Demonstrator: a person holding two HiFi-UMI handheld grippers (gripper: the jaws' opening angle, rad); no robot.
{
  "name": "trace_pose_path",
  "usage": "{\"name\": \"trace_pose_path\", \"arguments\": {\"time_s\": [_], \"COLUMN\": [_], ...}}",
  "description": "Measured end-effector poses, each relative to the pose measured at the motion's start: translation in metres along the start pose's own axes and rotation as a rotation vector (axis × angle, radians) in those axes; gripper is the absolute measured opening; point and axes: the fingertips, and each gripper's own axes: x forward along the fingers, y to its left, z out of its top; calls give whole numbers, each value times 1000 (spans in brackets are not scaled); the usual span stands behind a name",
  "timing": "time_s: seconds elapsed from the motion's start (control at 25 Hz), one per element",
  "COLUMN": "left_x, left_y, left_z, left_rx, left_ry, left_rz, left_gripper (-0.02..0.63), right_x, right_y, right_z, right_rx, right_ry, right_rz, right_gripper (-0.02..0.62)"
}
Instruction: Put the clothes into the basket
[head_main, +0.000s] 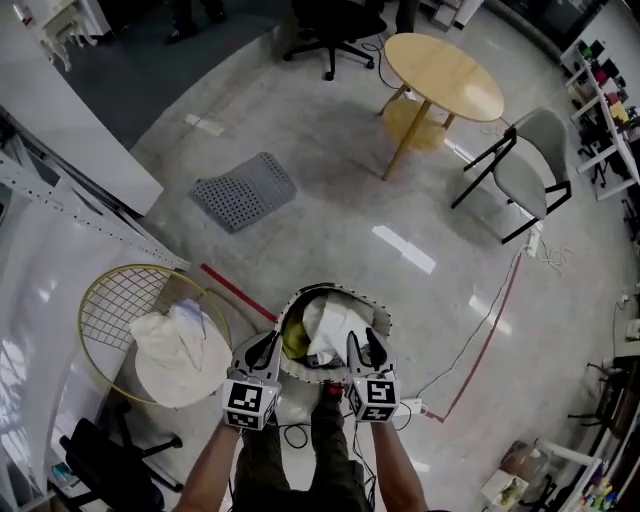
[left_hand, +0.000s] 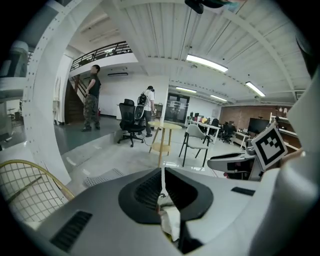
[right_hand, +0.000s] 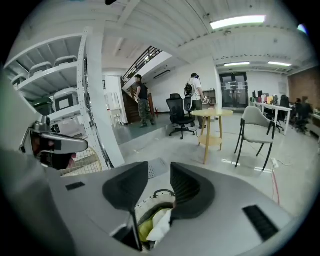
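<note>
The basket (head_main: 372, 312) sits on the floor right in front of the person's feet. A white cloth (head_main: 328, 330) and a yellow cloth (head_main: 295, 340) are already inside it. One more white cloth (head_main: 178, 335) lies on the round wire desk (head_main: 105, 300) to the left, so I think the job is not finished. The left gripper (head_main: 265, 348) hangs at the left edge of the basket with its jaws pressed tight together. A small bit of white shows just under them in the left gripper view, and I cannot tell if it is pinched or only lying below. If it is pinched, lifting that hand could drag the white cloth back out. The right gripper (head_main: 365, 348) has its jaws partly apart with nothing between them, and the clothes show through the gap underneath. The white cloth is piled high near the basket's edge, so a bump from either gripper could tip it over the side. The last cloth is bunched up, and jaws that are shut or only half open might push it around and not catch it. It could then slip off the desk onto the floor. A cable (head_main: 295, 435) also lies by the feet, and a step could snag on it.
</note>
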Motion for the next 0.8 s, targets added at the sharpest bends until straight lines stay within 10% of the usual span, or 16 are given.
{"name": "trace_pose_path", "arguments": {"time_s": [0.28, 0.8], "left_x": [-35, -141], "left_y": [13, 93], "left_z": [43, 57], "left_rx": [-2, -82], "left_ry": [-67, -149], "left_rz": [54, 314], "left_gripper": [25, 25], "right_x": [-19, -5], "right_y": [30, 195], "right_z": [63, 120], "right_rx": [-48, -208], "right_ry": [-90, -129], "right_rz": [28, 385], "right_gripper": [51, 37]}}
